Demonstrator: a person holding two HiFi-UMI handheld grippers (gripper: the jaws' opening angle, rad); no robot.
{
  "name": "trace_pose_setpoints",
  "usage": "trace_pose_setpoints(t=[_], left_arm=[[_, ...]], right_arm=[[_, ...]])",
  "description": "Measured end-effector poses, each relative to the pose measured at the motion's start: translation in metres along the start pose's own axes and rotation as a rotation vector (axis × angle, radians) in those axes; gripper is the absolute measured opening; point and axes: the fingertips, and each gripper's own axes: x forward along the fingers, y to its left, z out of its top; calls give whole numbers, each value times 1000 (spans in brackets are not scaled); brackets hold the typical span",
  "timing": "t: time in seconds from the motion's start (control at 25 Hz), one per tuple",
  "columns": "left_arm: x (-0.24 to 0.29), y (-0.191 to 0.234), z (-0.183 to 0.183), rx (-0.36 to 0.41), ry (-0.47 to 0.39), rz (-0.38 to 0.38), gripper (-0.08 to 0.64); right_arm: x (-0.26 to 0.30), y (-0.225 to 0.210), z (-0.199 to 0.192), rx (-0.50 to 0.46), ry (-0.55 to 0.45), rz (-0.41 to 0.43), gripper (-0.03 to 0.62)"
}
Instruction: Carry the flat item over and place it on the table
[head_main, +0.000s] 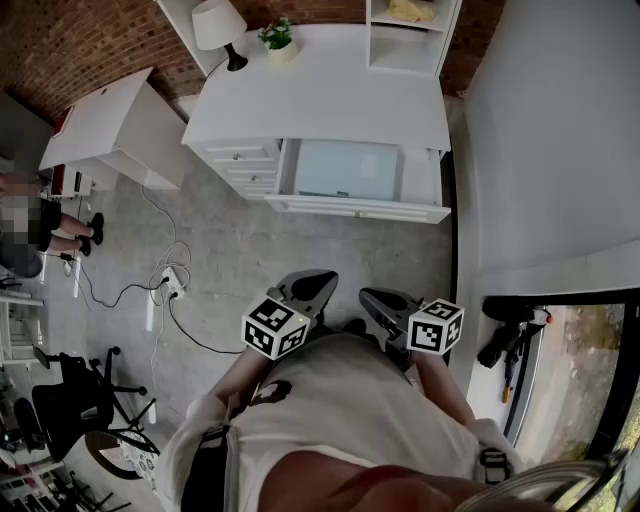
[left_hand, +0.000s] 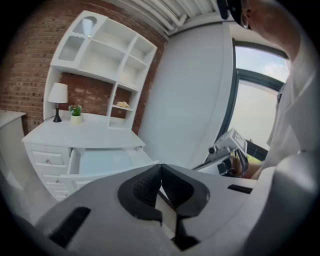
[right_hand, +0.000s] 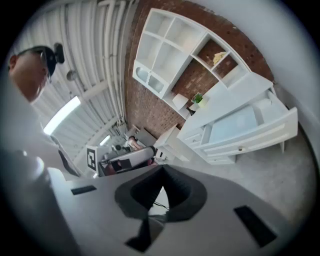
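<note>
A flat pale sheet (head_main: 348, 170) lies in the open drawer (head_main: 360, 208) of the white table (head_main: 330, 90) at the far end of the floor. The sheet also shows in the left gripper view (left_hand: 100, 161) and the right gripper view (right_hand: 235, 122). My left gripper (head_main: 322, 281) and right gripper (head_main: 370, 298) are held close to my body, well short of the drawer. Both point towards the table. The left gripper (left_hand: 160, 168) has its jaws shut with nothing between them, and so has the right gripper (right_hand: 162, 170).
On the table stand a lamp (head_main: 218, 25), a potted plant (head_main: 279, 38) and a shelf unit (head_main: 410, 35). A white cabinet (head_main: 110, 125) stands at the left, with cables and a power strip (head_main: 168, 283) on the floor. A grey wall (head_main: 560, 130) rises on the right.
</note>
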Motion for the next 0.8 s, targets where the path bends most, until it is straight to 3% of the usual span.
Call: trace_pose_setpoints(t=[0.16,0.28,0.56,0.68,0.8], left_arm=[[-45,63,61,-23,-186,87,20],[-80,100,77,-13,-269,169,20],[-145,133,41,-138,-339,220,20],[-163,148,27,-130,-336,259,20],[-173,152,22,-109,-347,250,20]], right_arm=[[28,31,44,137,-153,220,11],[59,54,51,187,-165,307,11],[116,110,24,82,-35,285,11],[137,127,6,43,46,282,11],[155,149,-10,-51,147,305,11]])
